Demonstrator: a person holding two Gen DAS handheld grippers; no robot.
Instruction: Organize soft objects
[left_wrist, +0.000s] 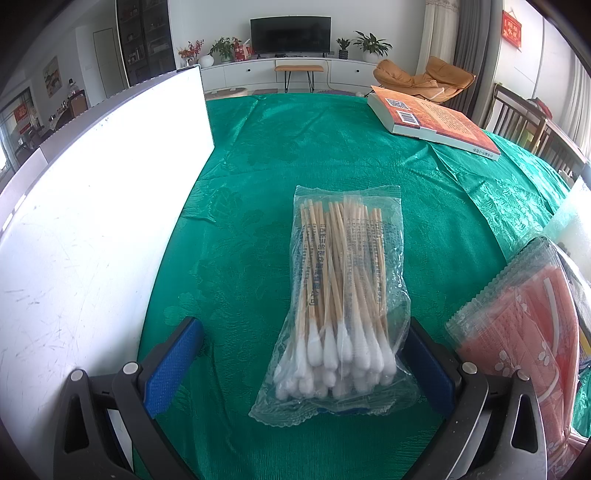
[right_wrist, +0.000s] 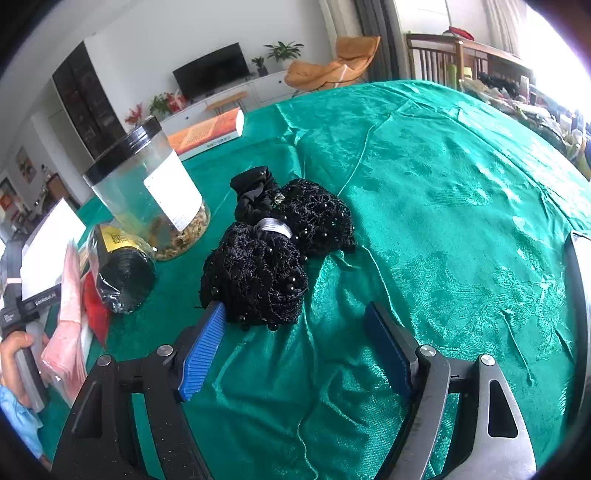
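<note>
Between the spread blue pads of the left gripper (left_wrist: 306, 365), low centre of the left wrist view, lies a clear plastic bag of cotton swabs (left_wrist: 341, 306). Neither pad presses on it; the right pad sits just beside the bag's edge, the left pad well apart. Long axis of the bag runs up the frame, away from the camera: white cotton tips at the near end, pale wooden sticks pointing to the far end. Film is crinkled and glossy, with serrated end seals. It rests flat on the green tablecloth (left_wrist: 258, 155), a shiny, patterned fabric.

Lower right of that view: a packet of pink patterned material (left_wrist: 524, 332) in clear wrap, partly cut off by the frame edge.

Right wrist view: right gripper (right_wrist: 295, 350) wide apart, nothing between the ribbed blue pads. Its left fingertip is at the near edge of a black beaded net bundle (right_wrist: 258, 277), knitted and lumpy; contact not resolvable. A second black bundle (right_wrist: 314, 218) lies just behind, above frame centre.
</note>
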